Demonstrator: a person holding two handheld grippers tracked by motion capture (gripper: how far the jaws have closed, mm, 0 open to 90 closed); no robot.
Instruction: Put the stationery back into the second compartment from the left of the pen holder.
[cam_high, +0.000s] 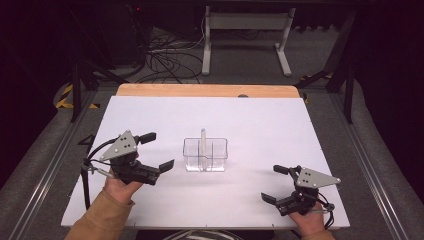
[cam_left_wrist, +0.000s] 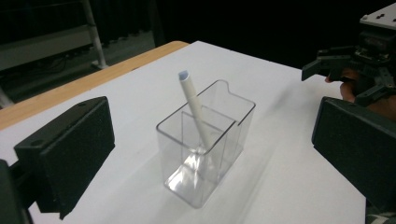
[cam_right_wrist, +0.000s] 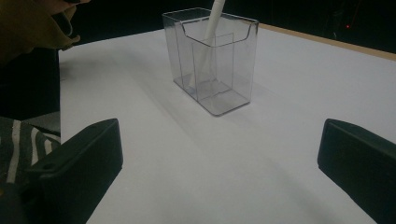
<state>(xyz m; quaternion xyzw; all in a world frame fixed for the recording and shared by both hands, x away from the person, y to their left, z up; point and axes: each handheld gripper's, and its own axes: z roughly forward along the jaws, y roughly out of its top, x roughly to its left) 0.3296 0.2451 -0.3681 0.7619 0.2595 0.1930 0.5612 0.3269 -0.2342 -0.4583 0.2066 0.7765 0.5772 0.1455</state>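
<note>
A clear plastic holder (cam_high: 205, 154) with inner dividers is seen near the centre of the white tabletop (cam_high: 260, 125). A white pen (cam_high: 203, 141) is stood in it, leaning against a divider, its tip above the rim.

The left claw (cam_high: 158, 151) is held at 9 o'clock of the holder, jaws spread wide, nothing gripped. The right claw (cam_high: 274, 183) is held at about 4 o'clock, well apart from the holder, jaws also wide and empty. In the left claw view the holder (cam_left_wrist: 205, 149) and pen (cam_left_wrist: 195, 112) are framed between the jaws; the right claw is seen far off at 2 o'clock.

Risks, as judged: the holder looks light and nothing is bracing it, so it could be pushed or tipped if a jaw catches a wall. The pen is thin and tilted; it could be knocked to another lean or slip from a pinch taken off-centre. Clear walls are hard to judge, so the rim may be clipped on approach.
</note>
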